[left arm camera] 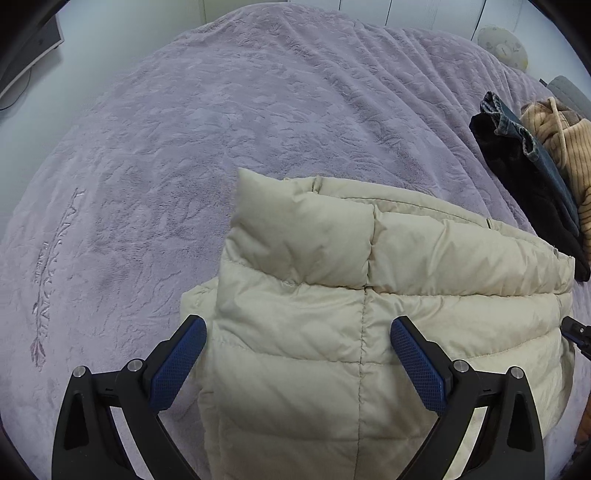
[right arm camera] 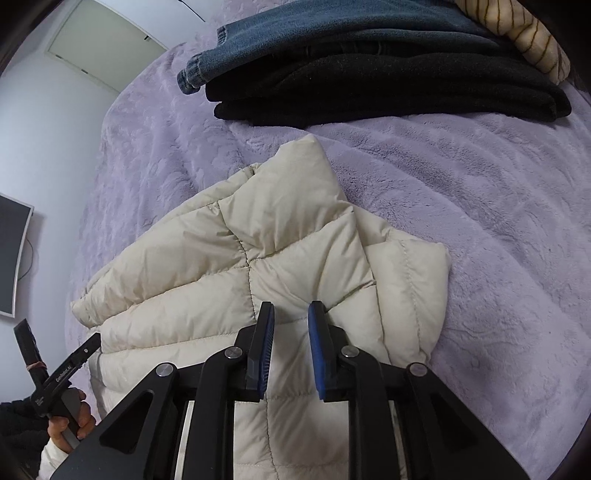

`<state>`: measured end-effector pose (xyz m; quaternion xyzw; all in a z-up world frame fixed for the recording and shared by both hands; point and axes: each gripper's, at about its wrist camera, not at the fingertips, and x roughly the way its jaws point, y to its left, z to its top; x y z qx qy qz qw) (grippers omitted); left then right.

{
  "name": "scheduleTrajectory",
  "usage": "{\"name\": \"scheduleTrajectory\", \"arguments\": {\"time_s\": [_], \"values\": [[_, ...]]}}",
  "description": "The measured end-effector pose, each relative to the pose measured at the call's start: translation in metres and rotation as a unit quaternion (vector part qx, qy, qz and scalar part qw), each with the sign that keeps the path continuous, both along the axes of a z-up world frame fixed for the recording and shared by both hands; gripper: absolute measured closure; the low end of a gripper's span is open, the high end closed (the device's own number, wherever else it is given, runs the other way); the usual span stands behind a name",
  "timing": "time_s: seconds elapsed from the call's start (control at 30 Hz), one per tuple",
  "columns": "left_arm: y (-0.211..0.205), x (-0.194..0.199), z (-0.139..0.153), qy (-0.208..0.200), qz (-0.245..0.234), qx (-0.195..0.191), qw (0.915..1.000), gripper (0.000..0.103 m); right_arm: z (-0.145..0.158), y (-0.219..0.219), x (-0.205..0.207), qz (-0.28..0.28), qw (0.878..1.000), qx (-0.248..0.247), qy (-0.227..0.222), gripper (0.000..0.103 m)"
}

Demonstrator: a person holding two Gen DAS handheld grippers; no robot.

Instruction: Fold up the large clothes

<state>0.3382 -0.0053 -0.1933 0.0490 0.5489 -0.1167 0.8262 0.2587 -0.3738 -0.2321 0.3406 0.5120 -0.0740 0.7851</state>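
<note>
A cream quilted puffer jacket (left arm camera: 332, 295) lies folded on the lilac bedspread (left arm camera: 184, 147). My left gripper (left arm camera: 298, 332) is open wide, hovering over the jacket's left part, with nothing between its blue pads. In the right wrist view the same jacket (right arm camera: 240, 258) lies below my right gripper (right arm camera: 291, 314). Its jaws are narrowly apart with no fabric between them. The left gripper's body (right arm camera: 62, 373) and the hand holding it show at the lower left of the right wrist view.
A stack of folded clothes lies to the right of the jacket: a black garment (right arm camera: 369, 88), blue jeans (right arm camera: 314, 33) and a tan striped sweater (left arm camera: 569, 147). A round pillow (left arm camera: 502, 46) sits at the far corner. A monitor (right arm camera: 11, 258) hangs on the wall.
</note>
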Motion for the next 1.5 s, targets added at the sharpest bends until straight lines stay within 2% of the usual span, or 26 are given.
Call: {"name": "scheduleTrajectory", "arguments": {"time_s": [0.1,0.17,0.2,0.23,0.4,0.5,0.63,0.73,0.77,0.8,0.9,1.03,1.1,1.2,1.27,1.37,1.5], "values": [[0.008,-0.009,0.012,0.001,-0.002,0.005,1.0000,0.002,0.010,0.001,-0.011,-0.006,1.000,0.009,0.001,0.080],[0.014,-0.016,0.019,0.002,-0.004,0.008,1.0000,0.002,0.015,0.001,-0.021,-0.013,1.000,0.018,0.001,0.062],[0.017,-0.020,0.021,0.004,-0.004,0.007,1.0000,0.002,0.018,0.002,-0.028,-0.016,1.000,0.020,-0.001,0.045],[0.020,-0.024,0.024,0.006,-0.004,0.005,1.0000,0.002,0.022,0.003,-0.035,-0.019,1.000,0.022,-0.004,0.039],[0.043,-0.046,0.026,0.020,0.014,0.009,0.9997,0.002,0.029,0.014,-0.065,-0.025,0.999,0.047,-0.001,0.038],[0.060,-0.062,0.027,0.018,0.025,0.000,0.9995,0.001,0.031,0.021,-0.083,-0.032,0.997,0.065,-0.005,0.024],[0.078,-0.082,0.026,0.021,0.027,-0.004,0.9994,0.001,0.029,0.032,-0.104,-0.044,0.995,0.092,-0.004,0.022],[0.089,-0.093,0.022,0.042,0.030,-0.025,0.9984,0.001,0.023,0.037,-0.117,-0.053,0.992,0.111,-0.005,0.019],[0.093,-0.095,0.020,0.053,0.033,-0.039,0.9972,0.001,0.020,0.039,-0.120,-0.054,0.991,0.119,-0.005,0.015],[0.098,-0.098,0.017,0.064,0.037,-0.055,0.9957,0.001,0.018,0.041,-0.123,-0.055,0.990,0.126,-0.005,0.001],[0.110,-0.103,0.005,0.096,0.057,-0.101,0.9887,0.001,0.011,0.045,-0.134,-0.064,0.987,0.145,-0.007,0.000],[0.124,-0.106,-0.016,0.130,0.096,-0.134,0.9776,0.001,-0.007,0.047,-0.144,-0.079,0.980,0.184,0.005,0.000],[0.127,-0.105,-0.029,0.153,0.105,-0.161,0.9693,0.001,-0.018,0.047,-0.148,-0.091,0.973,0.212,0.008,0.000],[0.130,-0.103,-0.047,0.188,0.115,-0.212,0.9522,0.001,-0.034,0.047,-0.151,-0.114,0.963,0.242,0.002,0.000],[0.129,-0.102,-0.055,0.197,0.119,-0.233,0.9447,0.001,-0.044,0.047,-0.150,-0.128,0.955,0.267,-0.008,0.000],[0.124,-0.100,-0.061,0.199,0.120,-0.241,0.9424,0.001,-0.057,0.049,-0.145,-0.141,0.945,0.295,-0.015,0.000],[0.110,-0.092,-0.064,0.198,0.108,-0.239,0.9444,0.001,-0.069,0.048,-0.133,-0.152,0.940,0.304,-0.024,0.000]]}}
